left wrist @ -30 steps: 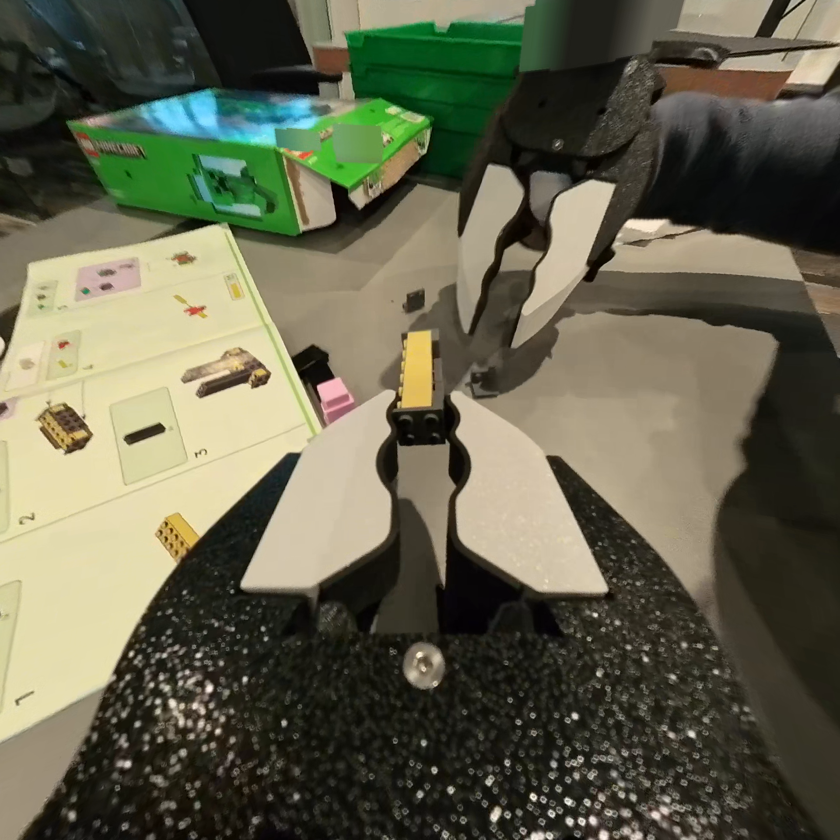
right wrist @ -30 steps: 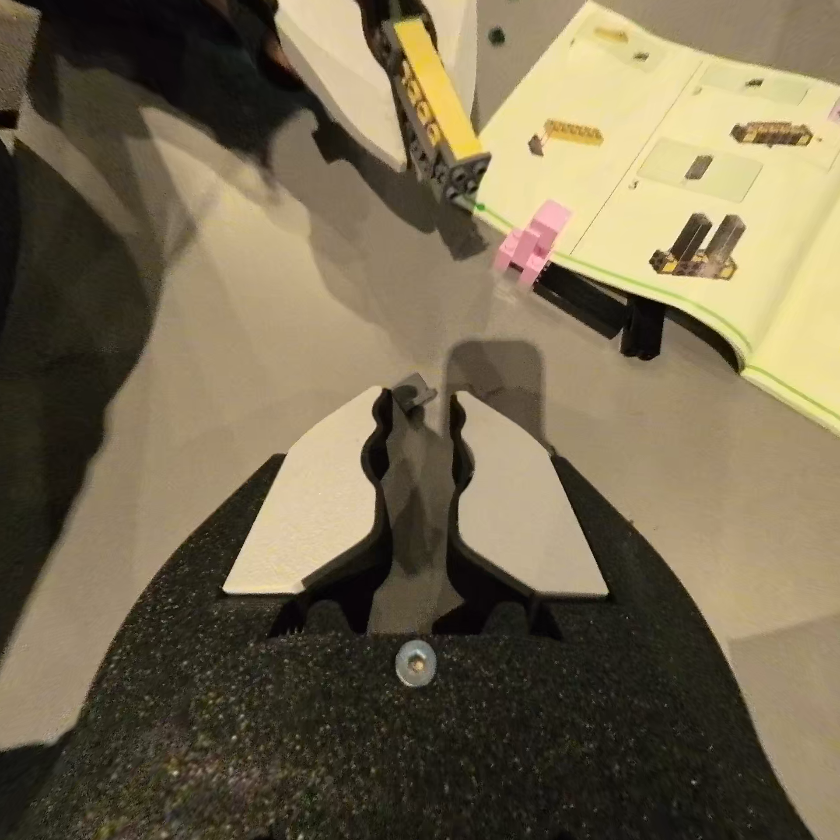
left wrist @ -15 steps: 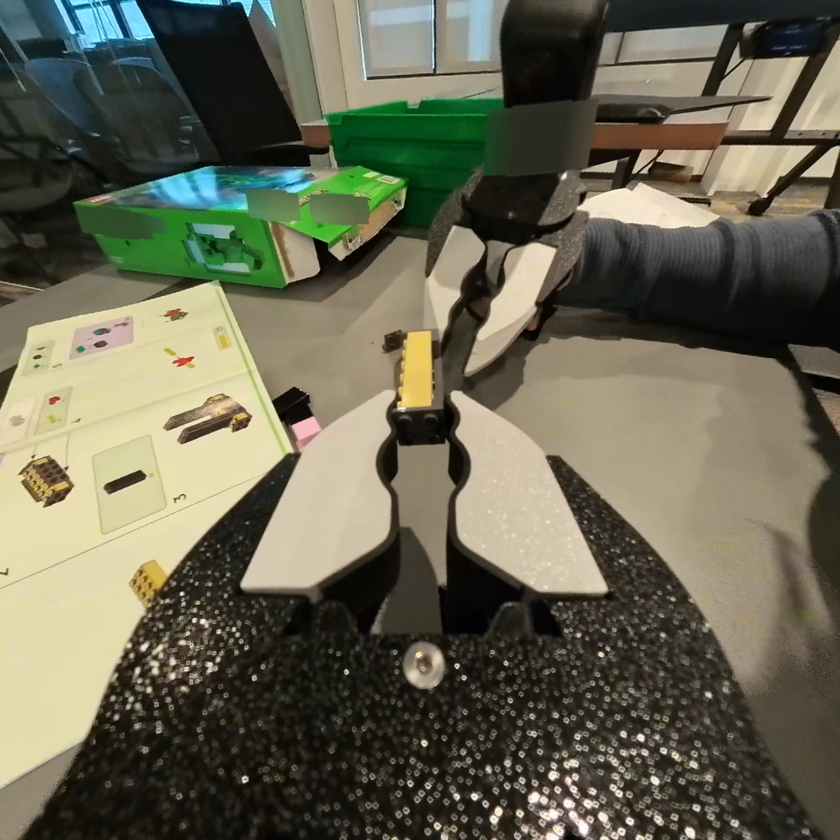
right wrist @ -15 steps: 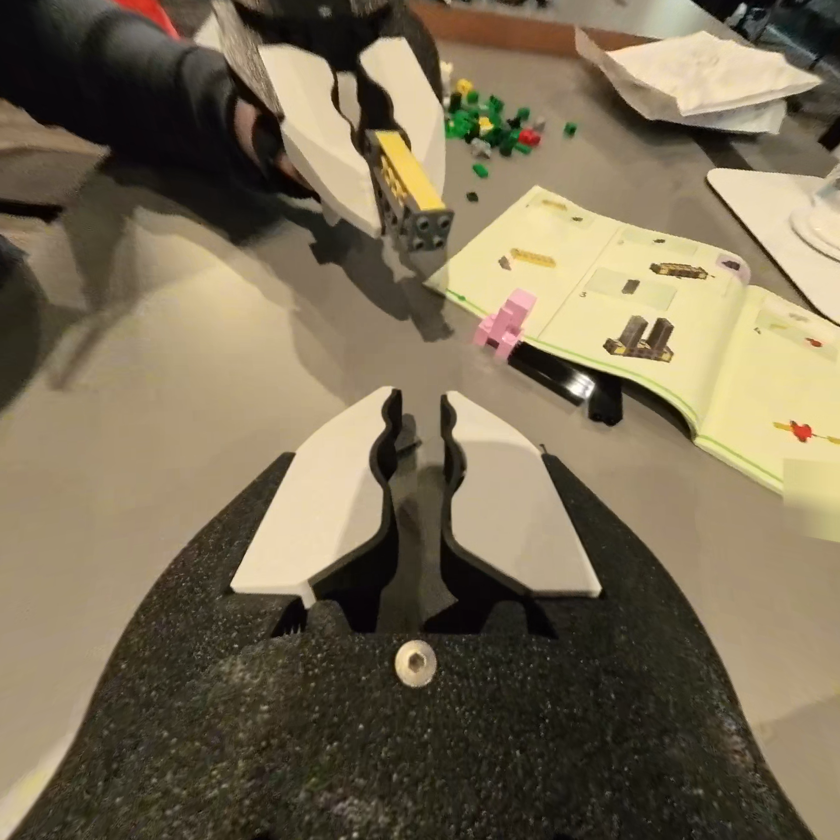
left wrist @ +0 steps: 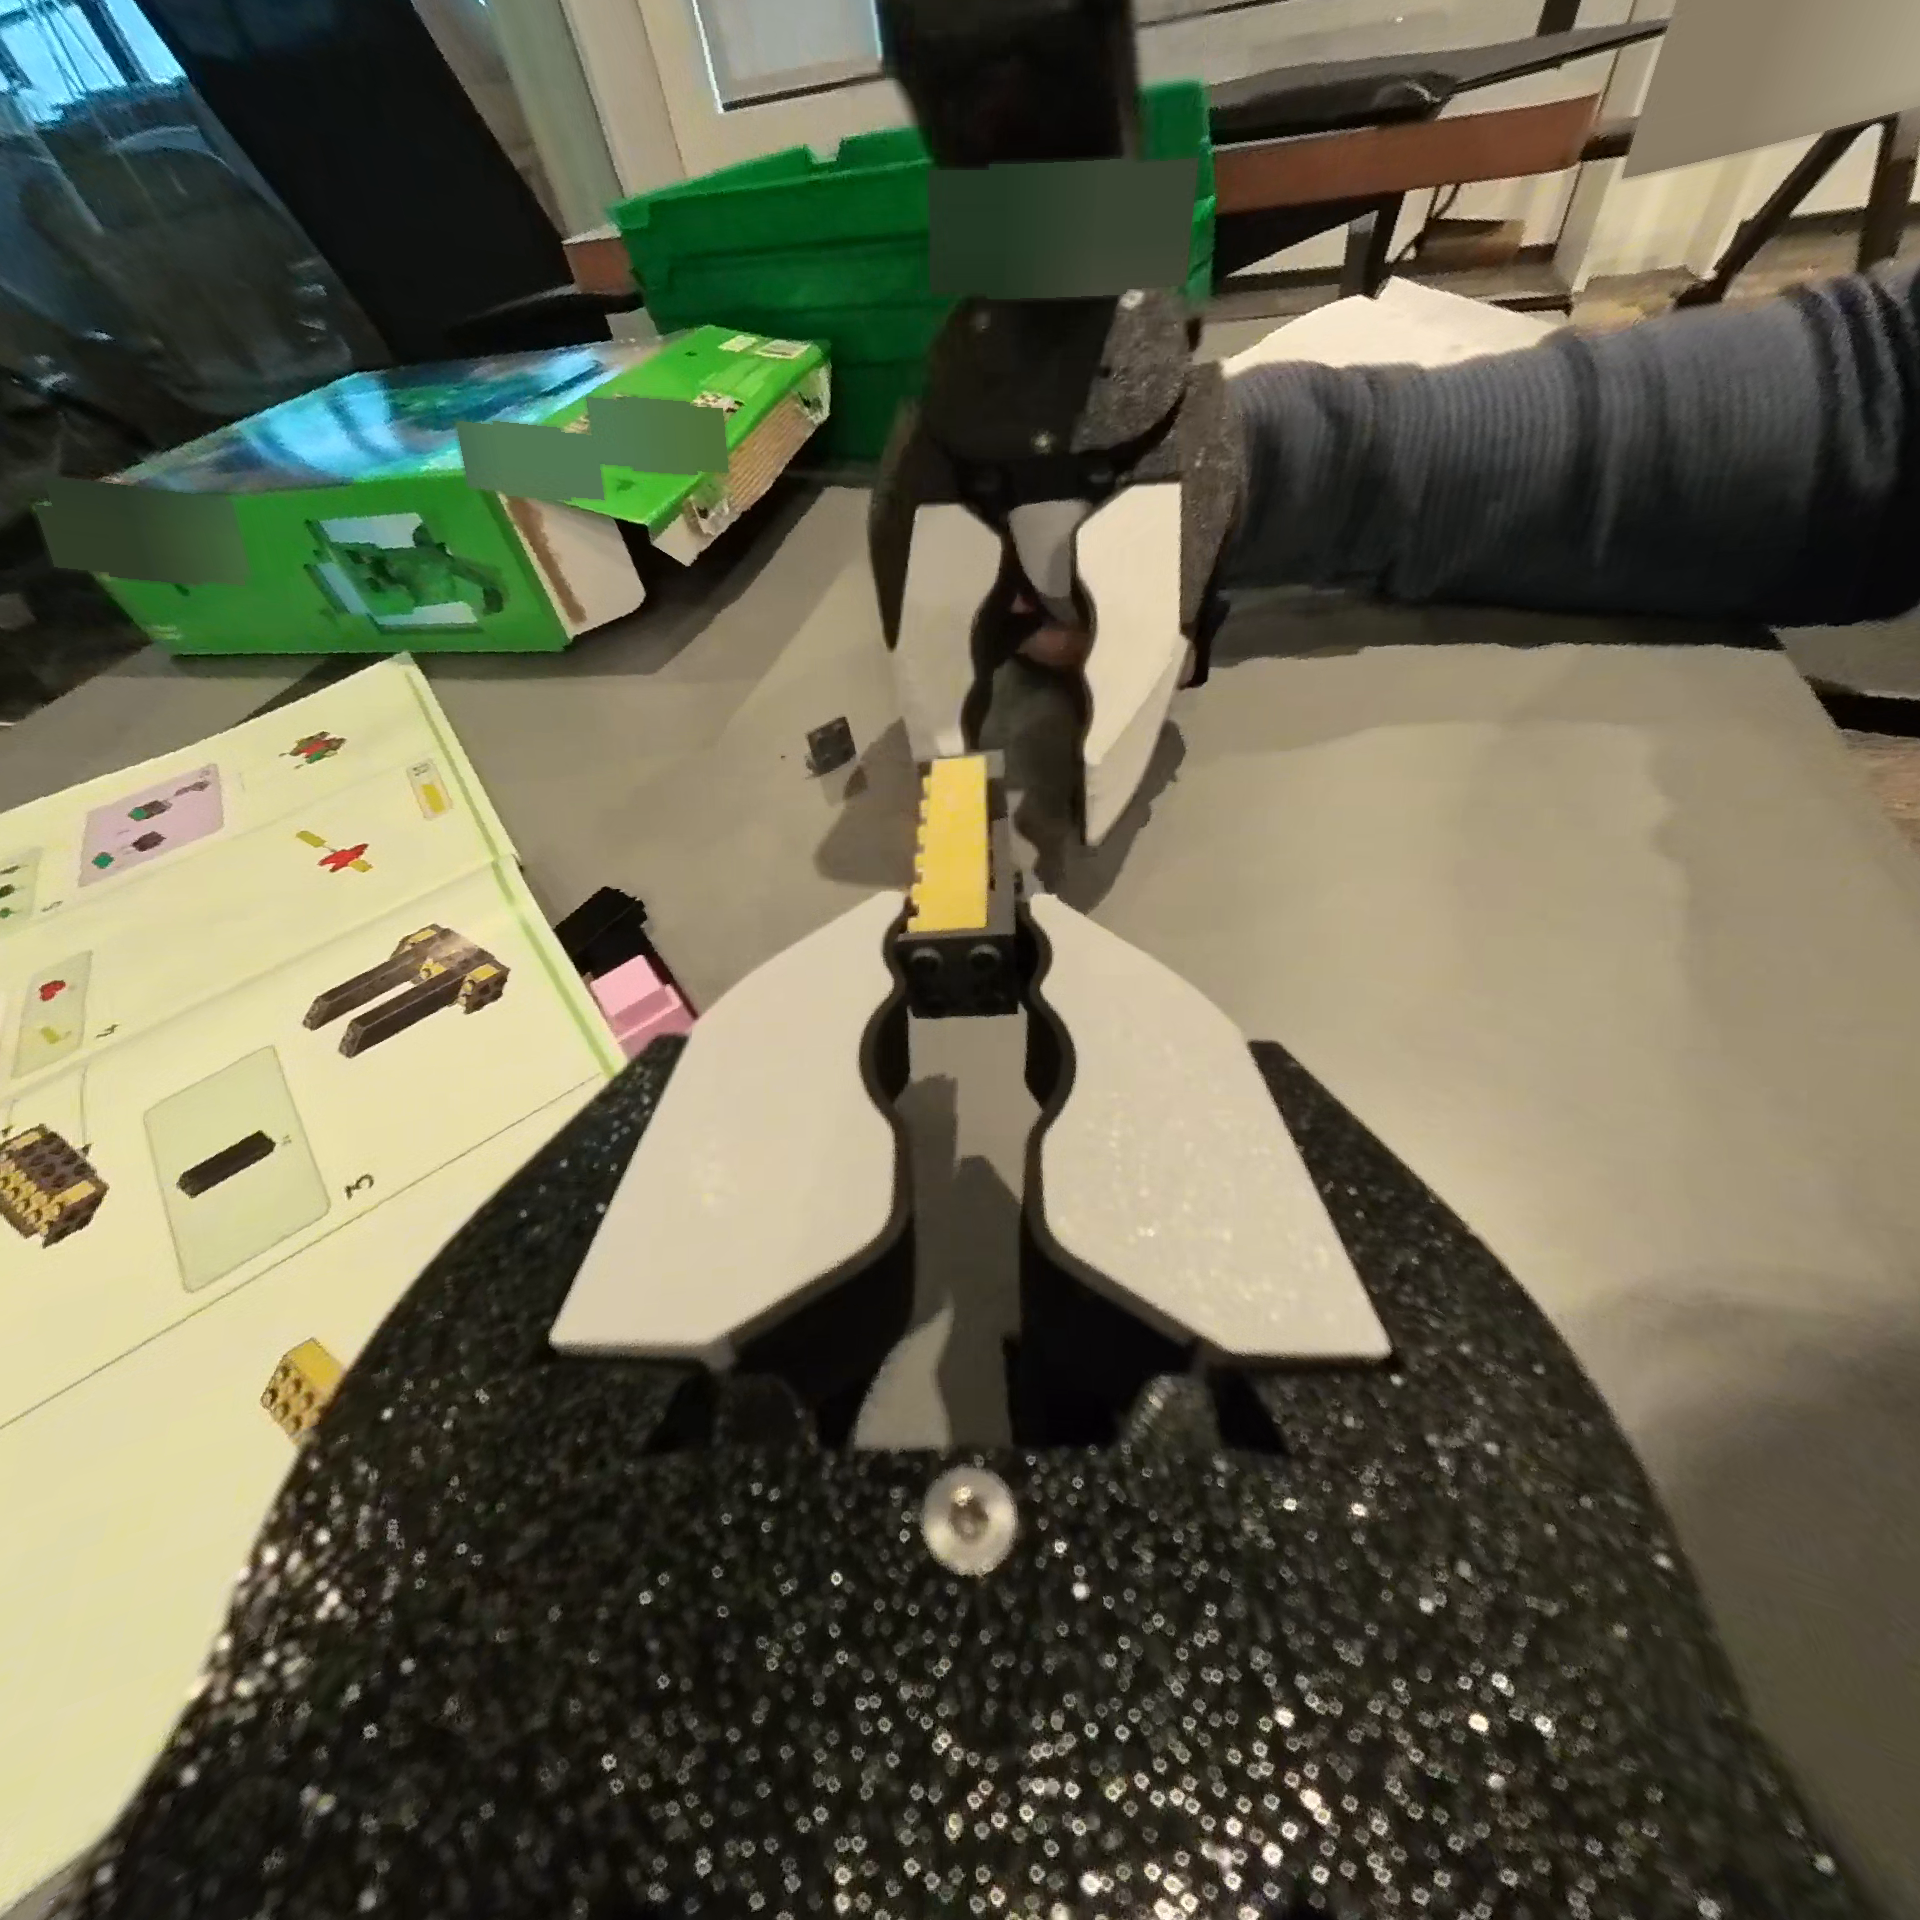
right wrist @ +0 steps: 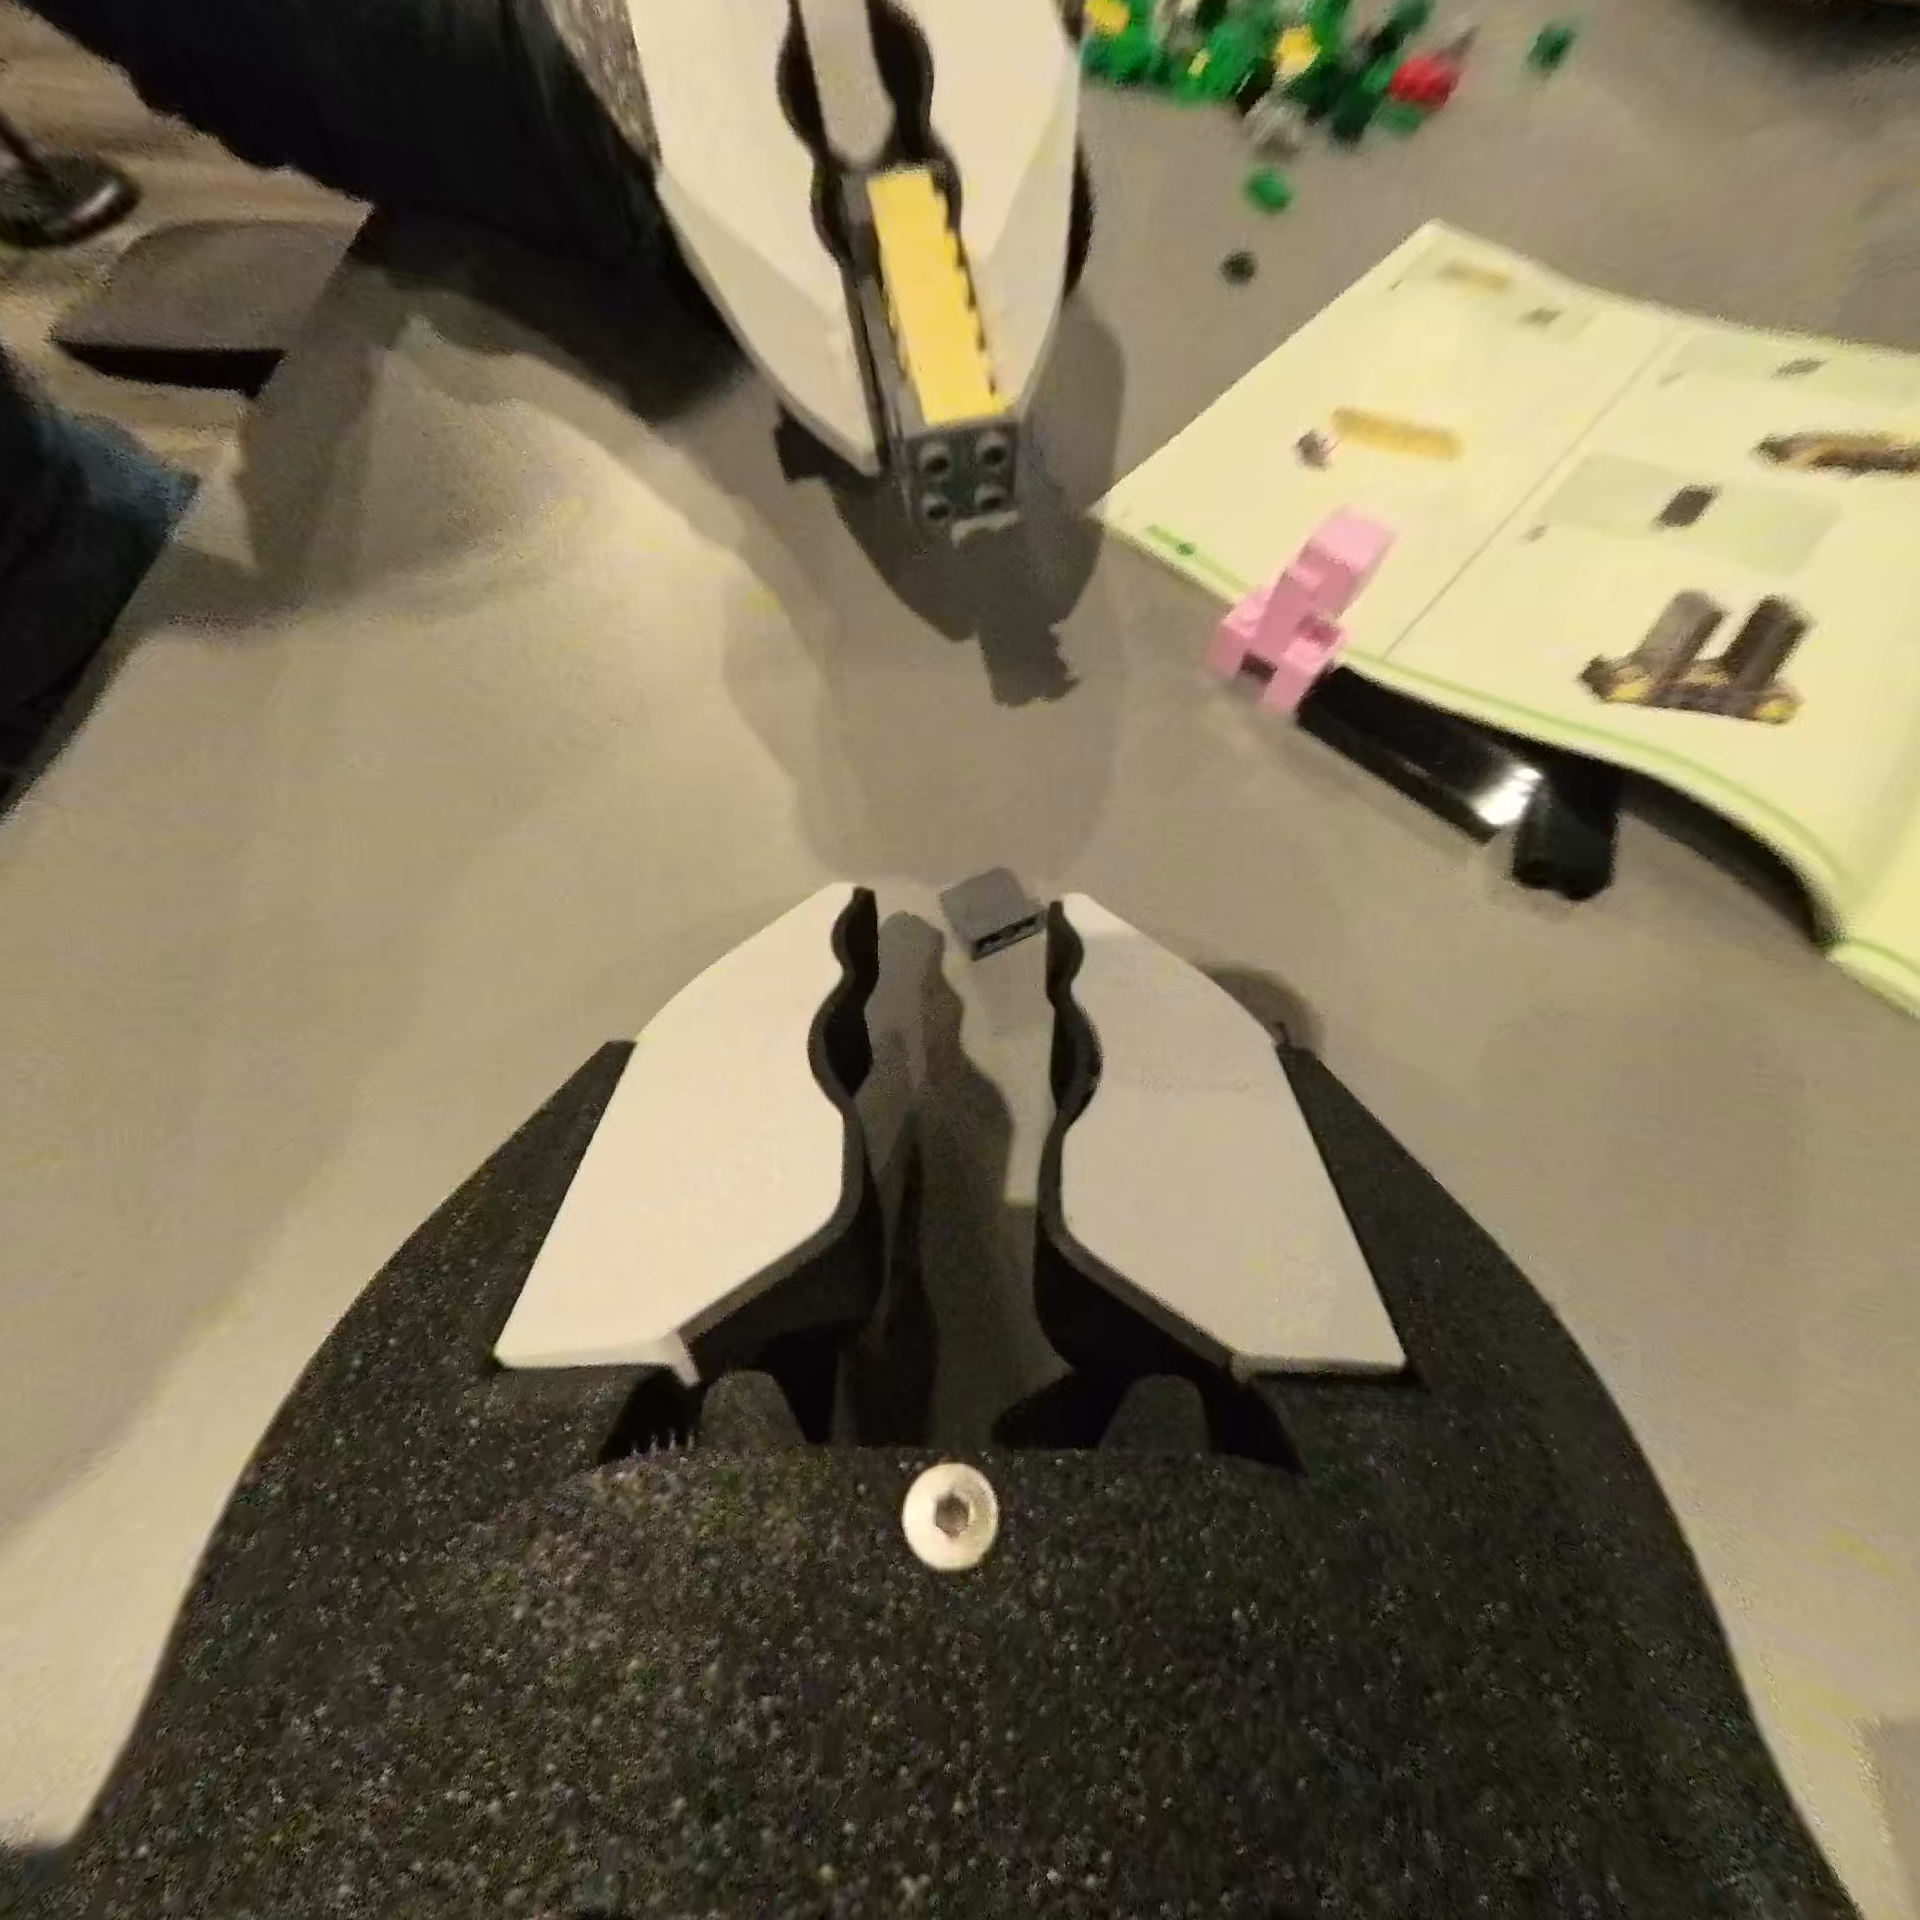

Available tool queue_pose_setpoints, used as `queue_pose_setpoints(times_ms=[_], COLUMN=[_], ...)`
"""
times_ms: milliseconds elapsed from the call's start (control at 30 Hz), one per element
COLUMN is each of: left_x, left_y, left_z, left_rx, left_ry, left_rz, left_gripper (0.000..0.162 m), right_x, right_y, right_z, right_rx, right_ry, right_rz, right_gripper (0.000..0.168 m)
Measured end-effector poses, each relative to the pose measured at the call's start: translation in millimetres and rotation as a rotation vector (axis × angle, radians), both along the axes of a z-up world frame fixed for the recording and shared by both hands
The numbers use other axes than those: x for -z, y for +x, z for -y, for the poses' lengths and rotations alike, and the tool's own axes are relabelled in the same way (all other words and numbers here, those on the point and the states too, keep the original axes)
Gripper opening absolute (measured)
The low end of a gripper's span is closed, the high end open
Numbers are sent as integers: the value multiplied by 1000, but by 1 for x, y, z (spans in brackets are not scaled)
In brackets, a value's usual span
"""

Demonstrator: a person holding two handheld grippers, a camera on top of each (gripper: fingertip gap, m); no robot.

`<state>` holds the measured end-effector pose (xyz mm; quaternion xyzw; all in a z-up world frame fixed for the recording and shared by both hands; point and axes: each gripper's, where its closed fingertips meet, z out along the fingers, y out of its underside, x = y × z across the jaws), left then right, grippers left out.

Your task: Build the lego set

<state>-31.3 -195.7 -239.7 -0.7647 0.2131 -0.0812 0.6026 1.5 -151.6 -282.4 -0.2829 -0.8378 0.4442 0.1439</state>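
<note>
My left gripper (left wrist: 958,935) is shut on a long black-and-yellow brick assembly (left wrist: 956,862) and holds it above the grey table, its far end pointing at my right gripper (left wrist: 1018,779). In the right wrist view the assembly (right wrist: 935,312) points straight at me from the left gripper (right wrist: 951,436). My right gripper (right wrist: 956,904) has its jaws apart. A small dark grey piece (right wrist: 992,914) sits at its right fingertip, clear of the left one. I cannot tell whether it rests on the table.
An open instruction booklet (left wrist: 260,935) lies left, with a pink piece (right wrist: 1299,603) and a black piece (right wrist: 1455,769) at its edge. A green box (left wrist: 364,540) and a green crate (left wrist: 779,239) stand behind. Loose bricks (right wrist: 1299,62) lie far off. A small black piece (left wrist: 831,743) lies nearby. My hands' fingertips stand some 8 cm from each other.
The two grippers have come closer and now face each other in line. The right gripper's jaws have spread wider. The left gripper still holds the assembly.
</note>
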Motion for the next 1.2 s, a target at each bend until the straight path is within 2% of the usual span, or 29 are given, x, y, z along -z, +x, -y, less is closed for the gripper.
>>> queue_pose_setpoints(times_ms=[100, 200, 400, 533, 800, 933, 1000, 1200], left_x=[1, 2, 4, 3, 4, 5, 6, 12], left_y=[3, 5, 6, 6, 6, 7, 7, 6], left_z=[1, 1, 1, 1, 0, 0, 0, -3], left_rx=[13, 22, 26, 28, 30, 32, 29, -18], left_ry=[4, -3, -13, -11, -20, -21, -21, -28], left_rz=[-16, -30, -42, -33, -31, -44, -56, -138], left_gripper=[17, 17, 17, 17, 17, 17, 17, 17], right_x=[11, 12, 8, 11, 14, 9, 2, 4], right_y=[2, -2, -3, -5, -7, -10, -11, -8], right_z=[3, 2, 2, 0, -1, -8, -16, -21], right_rx=[-38, -49, -61, -45, -21, 81, 192, 533], right_ry=[26, 50, 16, 69, 101, 117, 110, 142], right_rz=[97, 74, 66, 31, 32, -45, -94, -70], right_gripper=[37, 39, 30, 20, 13, 14, 14, 17])
